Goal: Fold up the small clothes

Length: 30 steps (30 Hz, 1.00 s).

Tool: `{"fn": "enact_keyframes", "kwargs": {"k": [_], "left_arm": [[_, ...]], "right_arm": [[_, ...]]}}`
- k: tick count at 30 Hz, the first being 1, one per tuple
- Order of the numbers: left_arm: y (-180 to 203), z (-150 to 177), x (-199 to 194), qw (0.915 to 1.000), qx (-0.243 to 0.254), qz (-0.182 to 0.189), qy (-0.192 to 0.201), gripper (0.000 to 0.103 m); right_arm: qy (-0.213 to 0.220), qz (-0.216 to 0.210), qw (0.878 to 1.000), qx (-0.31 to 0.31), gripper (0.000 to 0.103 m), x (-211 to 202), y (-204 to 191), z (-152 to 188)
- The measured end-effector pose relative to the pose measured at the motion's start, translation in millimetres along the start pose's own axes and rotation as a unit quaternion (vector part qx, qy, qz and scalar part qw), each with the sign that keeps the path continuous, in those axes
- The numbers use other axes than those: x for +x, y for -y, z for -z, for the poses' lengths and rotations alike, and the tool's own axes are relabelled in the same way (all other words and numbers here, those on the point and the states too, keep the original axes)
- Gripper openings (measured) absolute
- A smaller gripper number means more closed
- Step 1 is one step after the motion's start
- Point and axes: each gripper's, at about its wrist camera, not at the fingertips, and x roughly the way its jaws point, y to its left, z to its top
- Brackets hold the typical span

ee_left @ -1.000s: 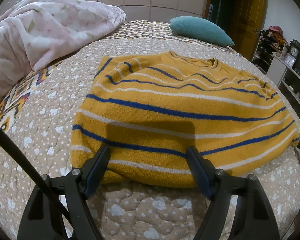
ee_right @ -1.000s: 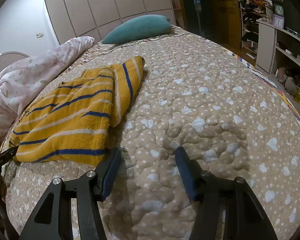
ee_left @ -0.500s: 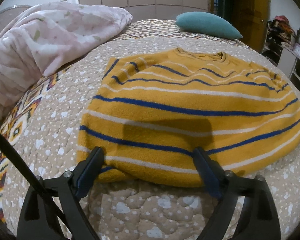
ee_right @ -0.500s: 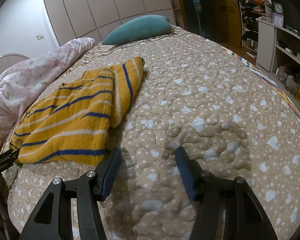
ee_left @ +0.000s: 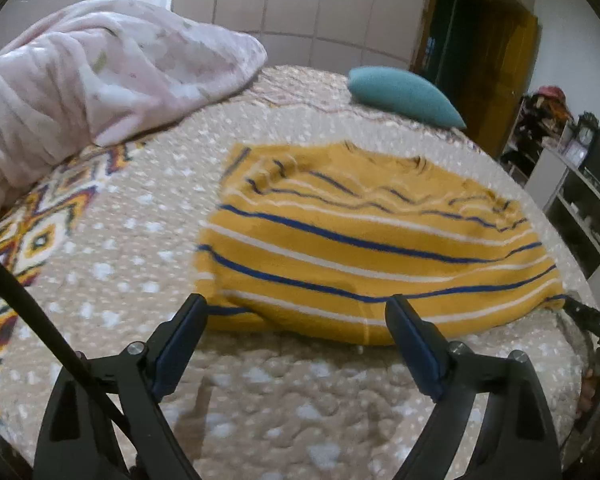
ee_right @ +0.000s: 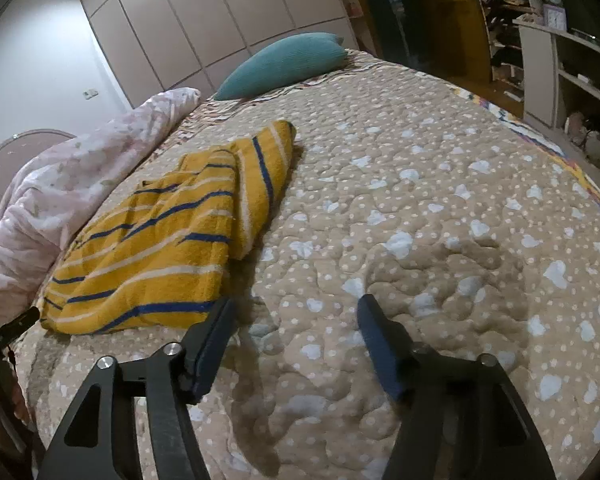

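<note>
Fingers [ee_left: 196,312] before folded, blue-striped yellow sweater [ee_left: 364,248]

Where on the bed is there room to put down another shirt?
The widest bare patch of quilt lies right of the yellow striped sweater, running up to the teal pillow. A narrower strip lies between the sweater and the pink blanket. The blanket side is crowded.
</note>
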Motion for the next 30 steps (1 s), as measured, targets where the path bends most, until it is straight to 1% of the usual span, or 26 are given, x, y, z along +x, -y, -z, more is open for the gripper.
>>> {"fn": "enact_keyframes", "kwargs": {"k": [1,3,5,6,9,11,13,14,15,16,17,18,20,22,23,24,25,26,27,28,29,30], "left_arm": [[-4,-1,-1,1.0000,-0.004,-0.006,0.002,0.090],[-19,-6,4,0.9995,-0.022,-0.019,-0.007,0.090],[-39,-16,18,0.9974,-0.057,-0.038,-0.024,0.090],[-46,-21,23,0.9963,-0.072,-0.038,-0.027,0.090],[-58,-30,36,0.9934,-0.103,-0.034,-0.039,0.090],[-61,-33,41,0.9917,-0.118,-0.021,-0.045,0.090],[-59,-31,40,0.9906,-0.126,0.001,-0.053,0.090],[-57,-29,39,0.9903,-0.127,0.008,-0.057,0.090],[-53,-27,36,0.9903,-0.125,0.014,-0.060,0.090],[-49,-25,33,0.9907,-0.122,0.017,-0.059,0.090],[-41,-21,29,0.9922,-0.110,0.026,-0.053,0.090],[-36,-20,28,0.9932,-0.101,0.028,-0.051,0.090],[-24,-15,27,0.9965,-0.071,0.021,-0.039,0.090],[-19,-11,32,0.9986,-0.044,-0.005,-0.030,0.090],[-19,-6,39,0.9984,-0.031,-0.027,-0.037,0.090],[-22,-3,44,0.9979,-0.034,-0.027,-0.047,0.090],[-27,0,49,0.9972,-0.045,-0.015,-0.057,0.090],[-32,1,51,0.9964,-0.058,-0.005,-0.062,0.091],[-36,1,53,0.9956,-0.068,0.005,-0.064,0.093],[-38,0,53,0.9951,-0.073,0.010,-0.066,0.093],[-38,0,54,0.9948,-0.075,0.013,-0.067,0.094],[-38,1,54,0.9951,-0.073,0.012,-0.066,0.094]], "right_arm": [[-0.001,-0.001,1.000,0.001,0.070,0,0,0],[-0.004,-0.002,1.000,0.001,0.071,1,0,-1],[-0.006,0.002,1.000,-0.002,0.071,1,-3,-2],[-0.007,0.005,1.000,-0.005,0.071,2,-4,-2],[-0.011,0.016,1.000,-0.014,0.071,4,-8,-3],[-0.021,0.024,0.999,-0.022,0.071,3,-11,-4],[-0.028,0.033,0.999,-0.033,0.069,-4,-15,-8],[-0.012,0.030,0.999,-0.033,0.069,-14,-16,-9],[0.007,0.018,0.999,-0.027,0.069,-25,-17,-9],[0.018,0.000,1.000,-0.017,0.070,-33,-16,-10],[0.019,-0.021,1.000,-0.006,0.070,-37,-17,-12],[0.016,-0.031,0.999,-0.002,0.070,-36,-17,-14],[0.006,-0.043,0.999,0.002,0.070,-27,-20,-19],[0.001,-0.036,0.999,0.000,0.070,-10,-26,-27],[-0.005,-0.041,0.999,0.003,0.070,-2,-29,-30],[-0.012,-0.050,0.999,0.008,0.070,7,-31,-33],[-0.025,-0.063,0.998,0.017,0.070,19,-35,-36],[-0.032,-0.066,0.997,0.022,0.070,26,-37,-37],[-0.042,-0.067,0.997,0.027,0.067,36,-40,-39],[-0.050,-0.067,0.996,0.028,0.059,44,-44,-39],[-0.061,-0.066,0.996,0.028,0.037,51,-48,-40],[-0.071,-0.074,0.994,0.029,0.028,56,-51,-41]]}}
